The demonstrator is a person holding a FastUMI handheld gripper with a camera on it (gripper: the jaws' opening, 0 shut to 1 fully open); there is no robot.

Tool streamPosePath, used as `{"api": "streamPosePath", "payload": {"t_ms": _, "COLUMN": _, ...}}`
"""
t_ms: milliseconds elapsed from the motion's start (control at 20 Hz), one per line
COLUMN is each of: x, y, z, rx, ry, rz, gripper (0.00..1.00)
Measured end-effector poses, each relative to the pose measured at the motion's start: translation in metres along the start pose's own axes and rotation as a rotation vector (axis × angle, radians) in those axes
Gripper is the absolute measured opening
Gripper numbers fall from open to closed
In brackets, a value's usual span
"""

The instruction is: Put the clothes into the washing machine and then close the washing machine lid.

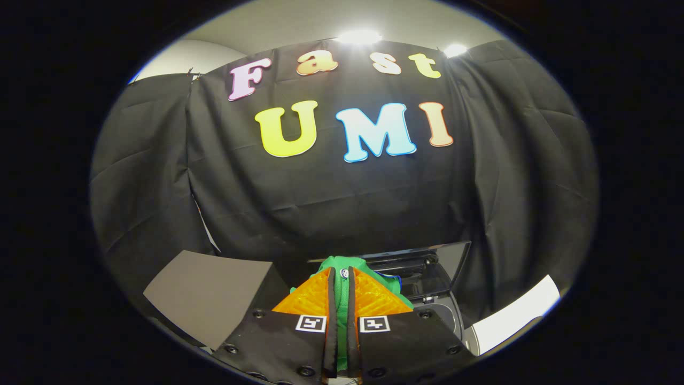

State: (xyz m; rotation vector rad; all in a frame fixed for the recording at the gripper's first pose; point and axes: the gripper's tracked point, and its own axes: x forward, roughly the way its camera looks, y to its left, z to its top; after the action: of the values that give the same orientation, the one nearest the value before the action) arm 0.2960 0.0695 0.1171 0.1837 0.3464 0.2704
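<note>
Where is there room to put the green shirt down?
The gripper is shut on the green shirt, which it holds up. Left of the fingers lies a bare grey board, wide and free. To their right a white slab looks bare too. Beyond the fingers it is crowded: the washing machine with its raised lid.

No readable text stands on anything here. Each finger of the tool (342, 278) carries a small square black-and-white coded marker, not lettering. A small round badge (344, 273) on the green garment (342, 299) perhaps bears print, too tiny to read.
</note>
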Motion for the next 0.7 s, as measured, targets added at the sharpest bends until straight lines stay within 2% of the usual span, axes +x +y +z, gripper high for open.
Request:
{"api": "streamPosePath", "payload": {"t_ms": 300, "x": 0.023, "y": -0.042, "z": -0.032, "rx": 0.003, "ry": 0.055, "rz": -0.040, "gripper": 0.09}}
{"api": "streamPosePath", "payload": {"t_ms": 700, "x": 0.056, "y": -0.074, "z": -0.111, "rx": 0.041, "ry": 0.196, "rz": -0.089, "gripper": 0.09}}
